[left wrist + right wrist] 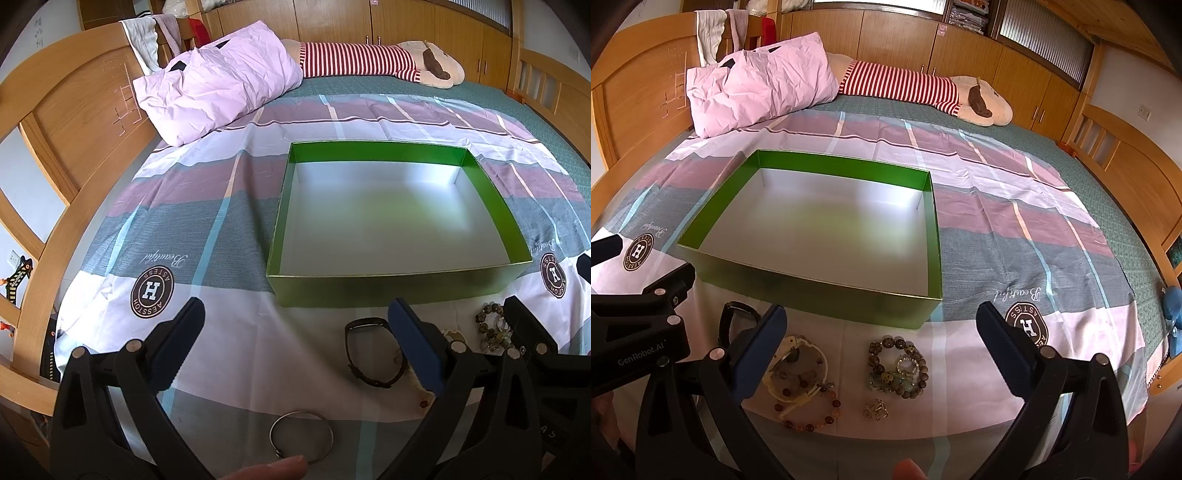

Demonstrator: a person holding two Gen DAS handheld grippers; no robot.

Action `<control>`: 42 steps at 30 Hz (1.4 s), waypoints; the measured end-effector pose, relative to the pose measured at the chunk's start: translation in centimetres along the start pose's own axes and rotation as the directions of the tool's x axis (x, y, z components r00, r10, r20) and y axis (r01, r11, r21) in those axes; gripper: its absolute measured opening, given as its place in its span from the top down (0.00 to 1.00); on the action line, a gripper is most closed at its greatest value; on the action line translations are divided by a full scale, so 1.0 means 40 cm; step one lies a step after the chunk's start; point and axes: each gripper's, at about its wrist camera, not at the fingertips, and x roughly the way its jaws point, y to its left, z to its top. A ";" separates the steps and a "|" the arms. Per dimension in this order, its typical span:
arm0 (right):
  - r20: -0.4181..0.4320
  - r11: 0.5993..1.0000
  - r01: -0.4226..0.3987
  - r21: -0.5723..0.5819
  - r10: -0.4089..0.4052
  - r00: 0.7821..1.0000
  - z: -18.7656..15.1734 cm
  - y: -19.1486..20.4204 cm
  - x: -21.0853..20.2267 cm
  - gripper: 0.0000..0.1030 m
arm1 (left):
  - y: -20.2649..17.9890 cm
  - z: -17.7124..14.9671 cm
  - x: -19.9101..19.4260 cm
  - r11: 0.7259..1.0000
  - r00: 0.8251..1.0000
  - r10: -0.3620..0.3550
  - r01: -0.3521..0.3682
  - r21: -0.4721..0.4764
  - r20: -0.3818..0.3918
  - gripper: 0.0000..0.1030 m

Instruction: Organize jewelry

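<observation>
I have both tools hovering over the near edge of the bed with their jaws spread wide and nothing between them: the left gripper (pixel 295 314) above a thin silver metal bangle (pixel 301 436), the right gripper (pixel 882 317) above the rest of the jewelry. The shallow green cardboard box with a silvery floor (pixel 701 236) sits empty just beyond, on the plaid pink-and-grey bedsheet (pixel 997 206).

Near me lie a black wristwatch (pixel 371 354), a cream-strapped watch (pixel 798 369), an amber bead bracelet (pixel 812 417), a heap of brown beaded bracelets (pixel 897 365) and a small gold trinket (pixel 876 409).

I judge everything light. The bangle is stiff and slick, so I would pinch across its rim, square to the wire. The bead strands are limp and will sag and roll; I would grip a bunched section. The watches want holding at the strap beside the case.
</observation>
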 end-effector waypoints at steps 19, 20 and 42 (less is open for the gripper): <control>-0.267 0.963 -0.219 0.159 0.256 0.929 -0.021 -0.084 0.123 0.48 | 0.090 -0.006 0.063 0.988 0.976 -0.152 0.146 -0.046 -0.153 0.33; -0.300 0.947 -0.270 0.175 0.312 0.901 -0.033 -0.071 0.137 0.64 | 0.086 -0.010 0.071 0.985 0.970 -0.172 0.166 -0.050 -0.174 0.39; -0.323 0.896 -0.367 0.249 0.434 0.841 -0.020 -0.065 0.225 0.95 | -0.020 -0.052 0.199 0.954 0.884 -0.296 0.294 -0.062 -0.362 0.56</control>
